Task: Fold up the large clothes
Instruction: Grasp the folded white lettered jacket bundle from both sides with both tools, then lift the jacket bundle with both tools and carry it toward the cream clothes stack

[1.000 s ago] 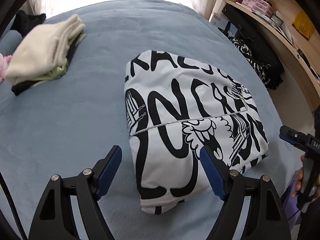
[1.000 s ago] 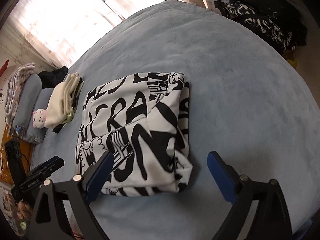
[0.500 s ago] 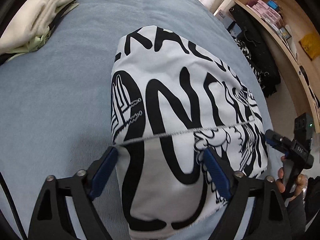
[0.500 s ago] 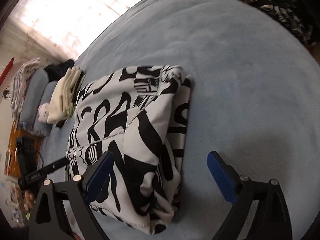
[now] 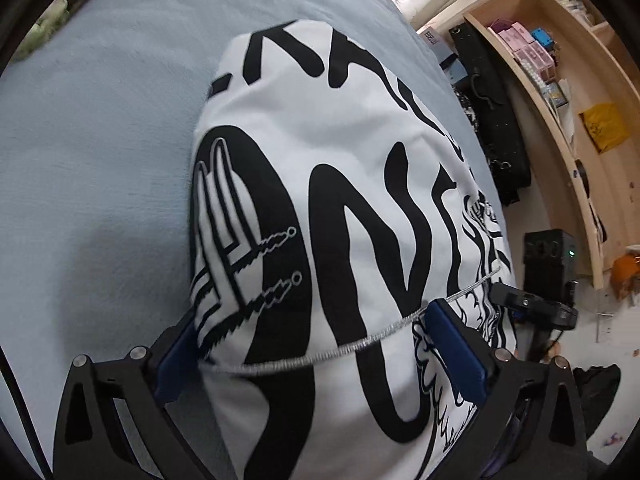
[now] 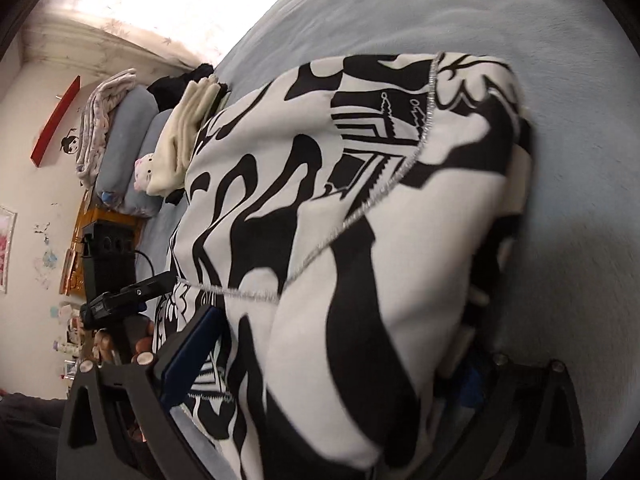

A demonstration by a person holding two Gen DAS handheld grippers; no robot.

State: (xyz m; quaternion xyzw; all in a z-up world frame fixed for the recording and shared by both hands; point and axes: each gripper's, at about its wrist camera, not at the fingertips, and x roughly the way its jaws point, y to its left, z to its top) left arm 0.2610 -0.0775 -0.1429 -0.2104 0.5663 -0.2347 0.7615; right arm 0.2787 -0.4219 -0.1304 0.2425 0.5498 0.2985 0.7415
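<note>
A folded white garment with bold black lettering and drawings (image 5: 340, 240) lies on a bed covered in a pale blue blanket (image 5: 100, 140), and fills the centre of both wrist views. A thin silver stitched seam (image 5: 344, 350) crosses it from lower left to right in the left wrist view.

The left gripper (image 5: 320, 352) sits at the bottom of its frame with its jaws wide and opening. The near end of the garment lies between them: the blue pad at lower left is at the cloth's left edge, and the blue pad at lower right lies over the printed cloth. Whether either pad presses on the fabric cannot be told.

The right gripper (image 6: 332, 364) is likewise at the bottom of its frame, jaws wide and opening, with the bulging near corner of the garment (image 6: 360, 240) between them. Its left blue pad stands beside the cloth at lower left; its right pad is mostly hidden behind the fold at lower right.

In the right wrist view, the upper left holds a stack of cream folded clothes (image 6: 184, 136), grey-blue pillows (image 6: 124, 140) and a bright curtained window (image 6: 160, 4). In the left wrist view, wooden shelves (image 5: 560, 100) with small boxes run down the right edge, with black bags (image 5: 496, 128) below them beside the bed.
</note>
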